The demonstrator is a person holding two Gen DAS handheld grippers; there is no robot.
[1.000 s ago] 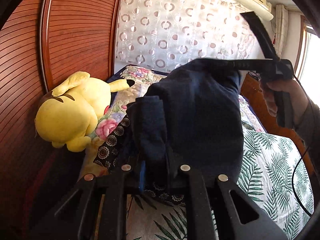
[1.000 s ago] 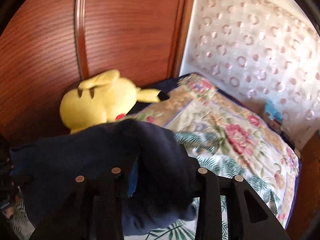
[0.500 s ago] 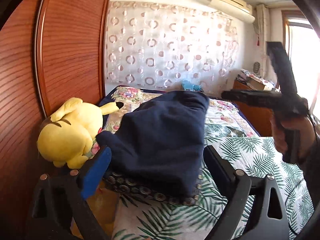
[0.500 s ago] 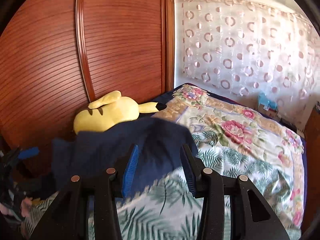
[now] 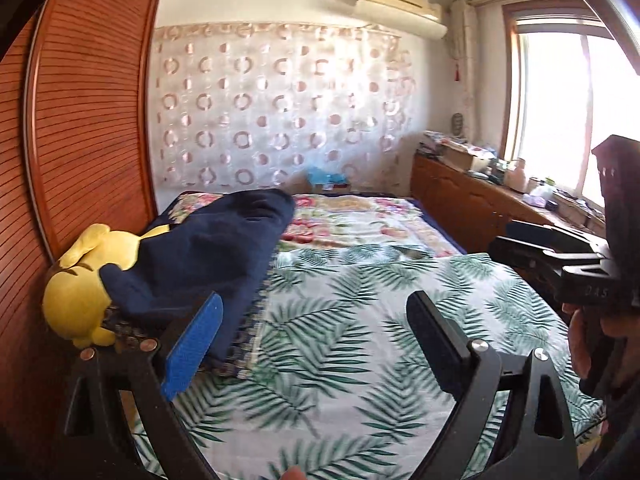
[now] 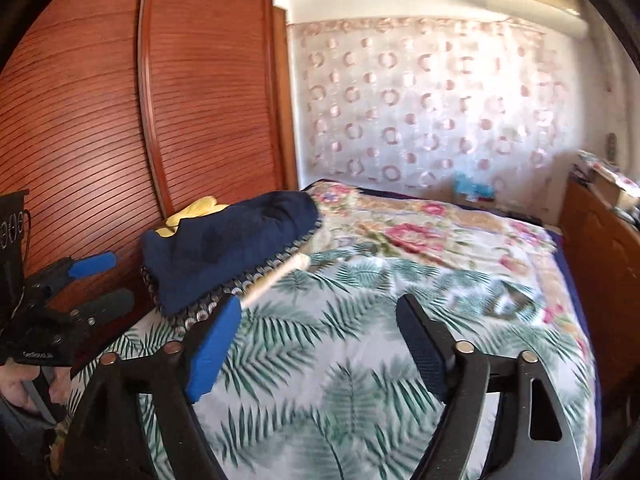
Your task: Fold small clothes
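On the bed [image 5: 360, 320], by the slatted wardrobe, the folding run stood partway through:

Bed: the leaf-print cover lay bare across its near and middle part, with no further garment waiting on it in either view; a floral quilt [image 5: 360, 220] covered the far end.

Wardrobe [image 6: 100, 120]: its reddish slatted doors rose along the bed's left side, just behind the pile.

Navy garment [image 5: 208, 256]: it lay folded in a thick, loose bundle at the bed's left edge, on top of a dark patterned cloth [image 6: 240, 280] and partly over a yellow plush toy [image 5: 76, 296]. The fold looked done, though the bundle sat lumpy rather than flat.

Patterned cloth: only its ringed edge showed under the navy bundle; whether it was folded could not be told.

Left gripper [image 5: 312, 336]: released and empty, jaws wide, it stood just beside the bundle's near end without touching it.

Right gripper [image 6: 316, 344]: empty too, its jaws were opening, nothing between them, and it pointed over bare bedcover, well apart from the pile.

Progress: one garment appeared placed and let go. What remained was unclear, since no unfolded clothes were visible; the next piece, if any, lay out of view.
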